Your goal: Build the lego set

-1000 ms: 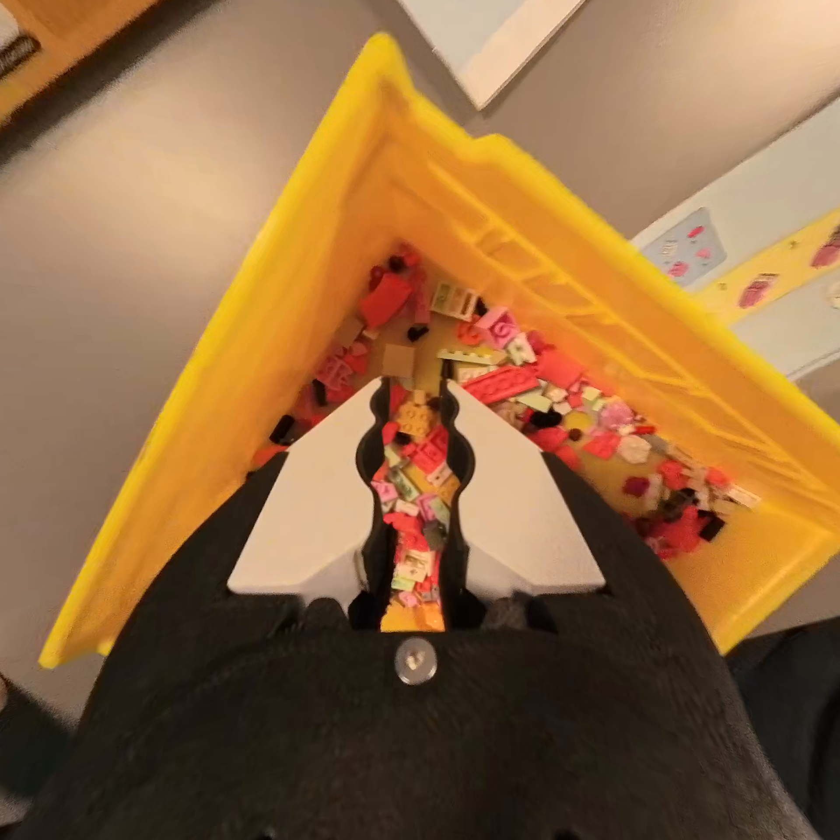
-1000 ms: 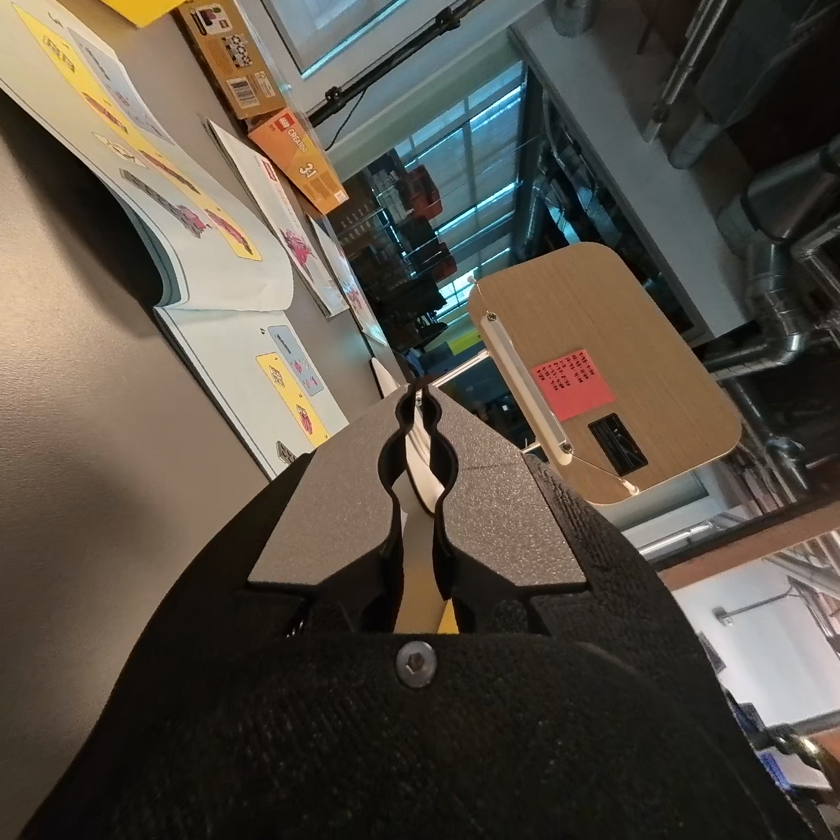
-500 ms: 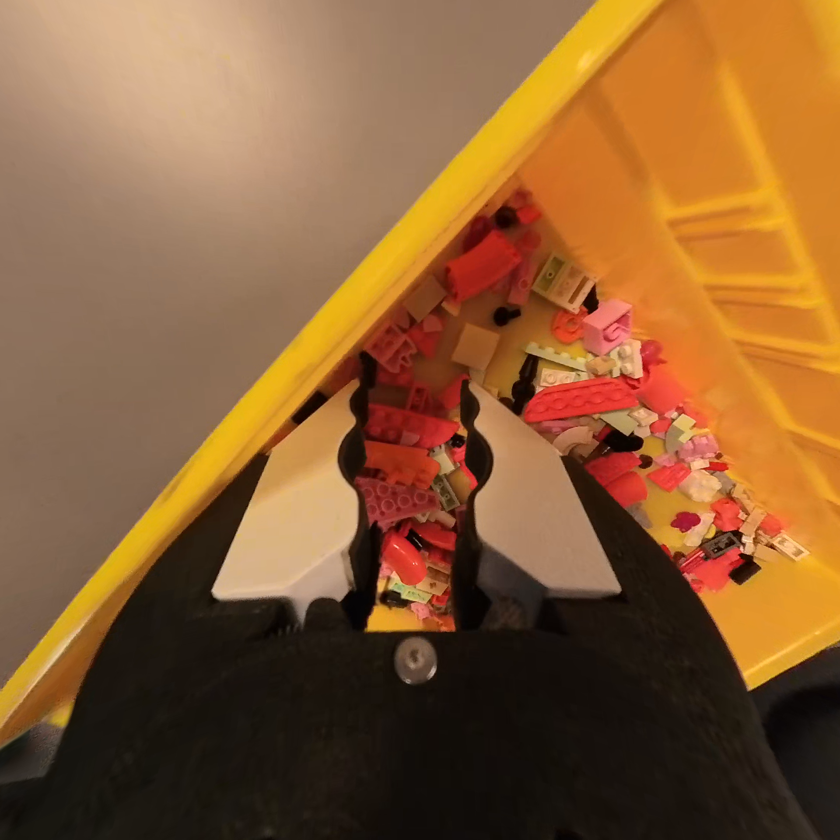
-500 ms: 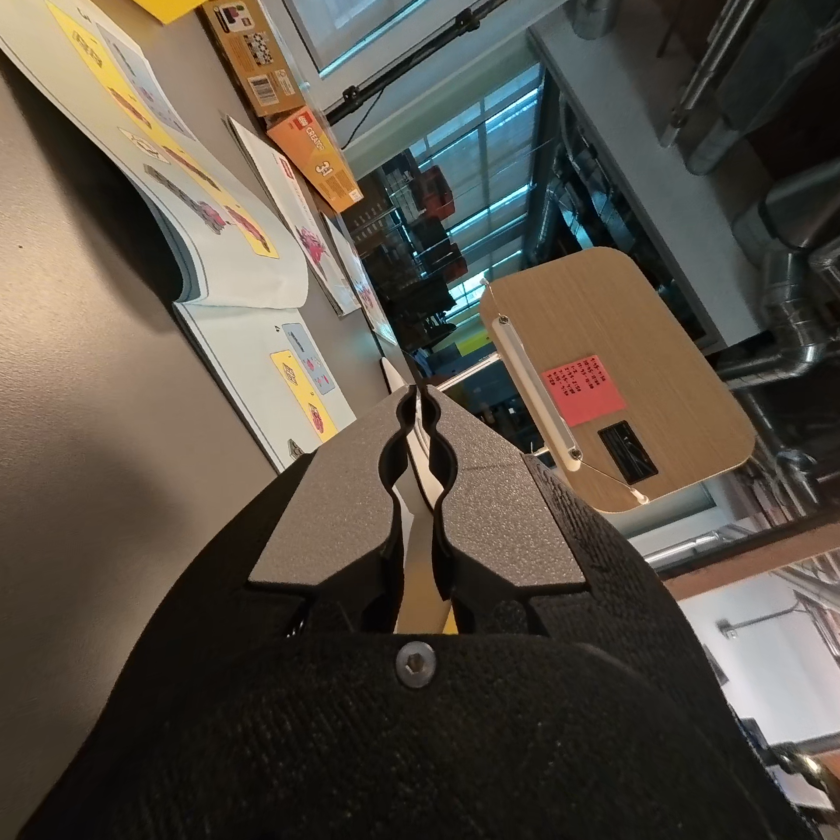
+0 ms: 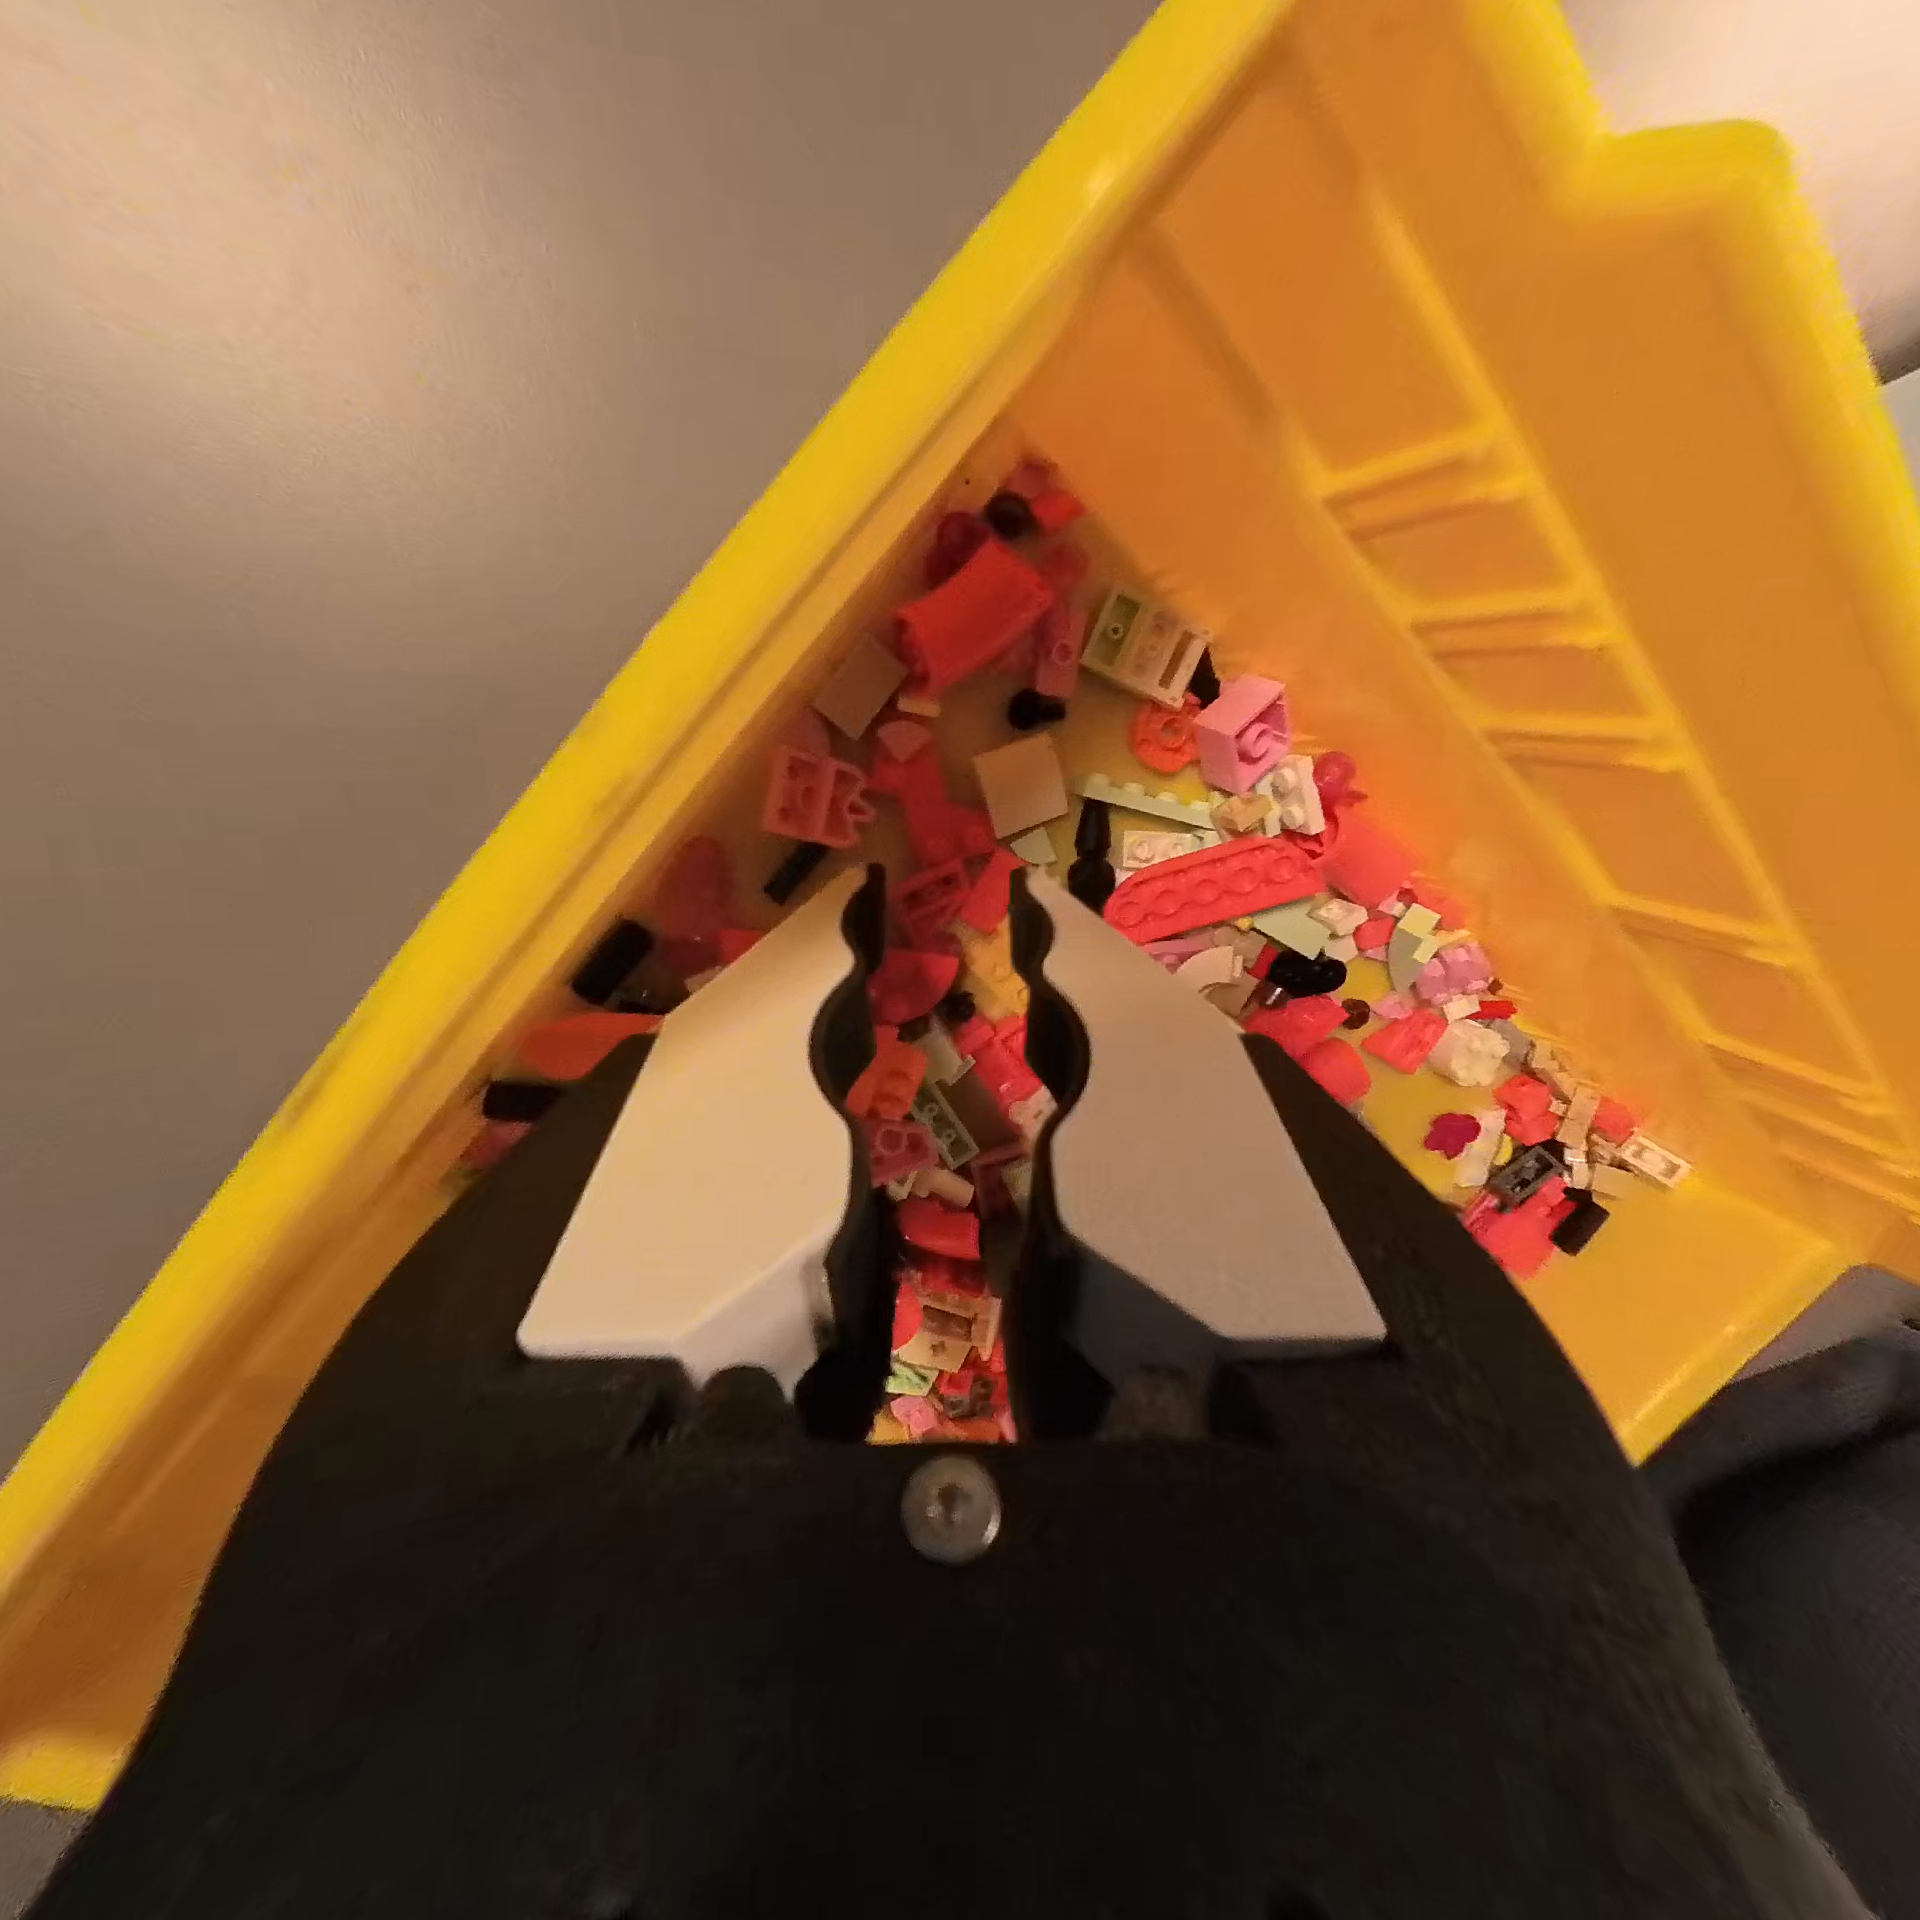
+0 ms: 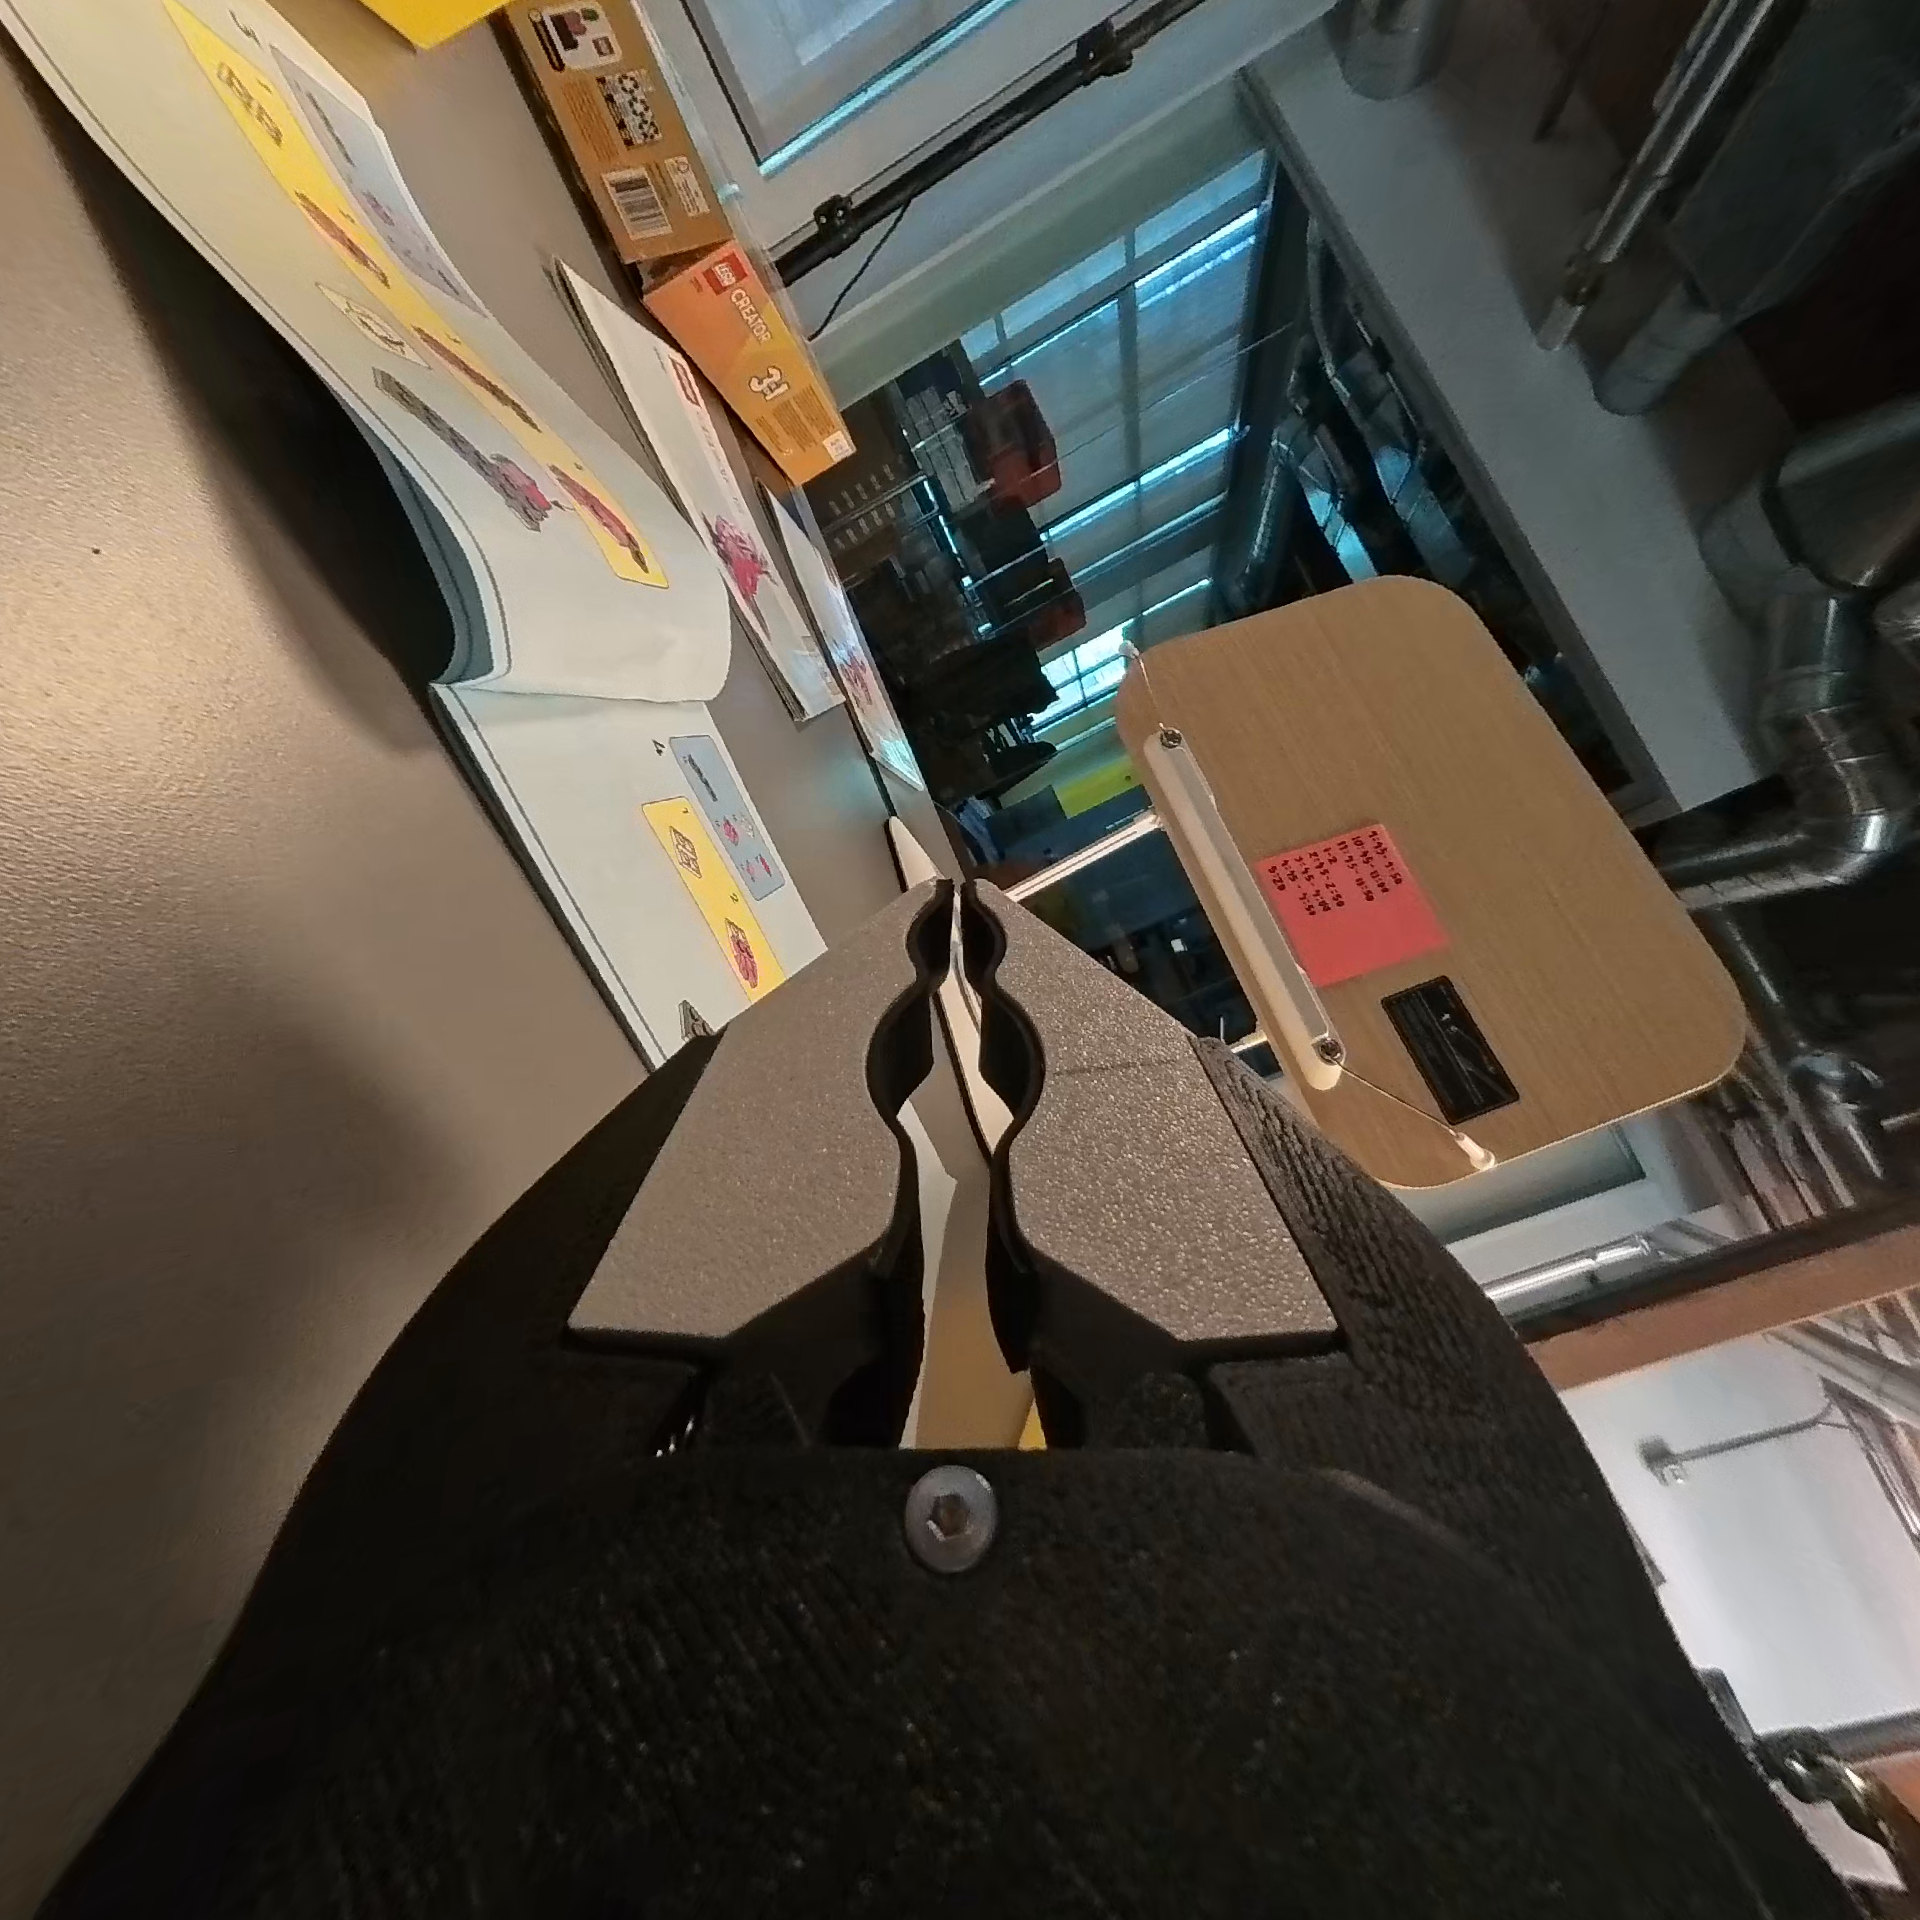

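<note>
Here, my left tongs [image 5: 943,894] hang part-open and bare above the loose red and pink toy bricks [image 5: 1205,894] in a yellow bin [image 5: 1403,436], centre frame; my right tongs [image 6: 957,891], tips together, point over the grey counter [image 6: 208,935] past open instruction booklets [image 6: 582,623], upper left.

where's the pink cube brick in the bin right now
In the left wrist view, the pink cube lies on the floor of the yellow bin, up and right of the left tool, beside an orange round piece and above the long red plate.
</note>
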`<state>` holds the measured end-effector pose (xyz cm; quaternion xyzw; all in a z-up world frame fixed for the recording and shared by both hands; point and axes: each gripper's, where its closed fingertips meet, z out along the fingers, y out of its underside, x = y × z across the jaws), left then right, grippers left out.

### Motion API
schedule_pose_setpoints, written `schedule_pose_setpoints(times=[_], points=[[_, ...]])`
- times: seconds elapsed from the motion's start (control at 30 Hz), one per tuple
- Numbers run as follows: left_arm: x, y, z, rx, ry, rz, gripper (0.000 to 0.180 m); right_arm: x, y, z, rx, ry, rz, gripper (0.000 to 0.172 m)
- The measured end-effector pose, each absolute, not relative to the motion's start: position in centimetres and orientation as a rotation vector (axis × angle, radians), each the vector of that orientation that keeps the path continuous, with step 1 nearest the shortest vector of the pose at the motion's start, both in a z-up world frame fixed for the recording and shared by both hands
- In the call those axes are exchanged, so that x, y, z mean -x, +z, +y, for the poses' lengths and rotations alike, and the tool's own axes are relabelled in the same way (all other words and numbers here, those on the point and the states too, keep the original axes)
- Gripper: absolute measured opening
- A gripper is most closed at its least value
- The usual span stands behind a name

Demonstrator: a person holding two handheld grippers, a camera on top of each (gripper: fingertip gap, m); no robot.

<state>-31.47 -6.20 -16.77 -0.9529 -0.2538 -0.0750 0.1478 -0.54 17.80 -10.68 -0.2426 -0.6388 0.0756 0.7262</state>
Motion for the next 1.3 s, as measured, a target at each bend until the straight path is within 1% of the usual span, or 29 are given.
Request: schedule_pose_setpoints(times=[0.03, 0.1, 0.37, 0.53, 0.63, 0.9, 1.3], points=[[31.6, -16.9, -6.3, 2.748, -0.208, -0.722, 0.018, 0.5, -10.7, 17.8, 0.535, 0.166, -1.409, 0.000], [31.6, -17.1, -6.3, 2.758, -0.200, -0.717, 0.016, 0.6, -10.7, 17.8, 0.536, 0.166, -1.411, 0.000], [31.9, -17.8, -6.6, 2.777, -0.184, -0.750, 0.023, 0.6, -10.8, 17.8, 0.533, 0.164, -1.414, 0.000], [31.7, -18.0, -7.2, 2.824, -0.184, -0.746, 0.005, 0.6, -10.8, 17.8, 0.534, 0.165, -1.418, 0.000], [31.6, -17.9, -7.1, 2.812, -0.205, -0.724, 0.001, 0.6, -10.9, 17.8, 0.534, 0.165, -1.420, 0.000], [31.8, -17.2, -6.7, 2.770, -0.149, -0.670, 0.001, 0.6, -10.9, 17.8, 0.532, 0.161, -1.419, 0.000], [31.4, -17.8, -6.6, 2.774, -0.153, -0.637, 0.001, 0.6, -10.9, 17.8, 0.532, 0.164, -1.421, 0.000]])
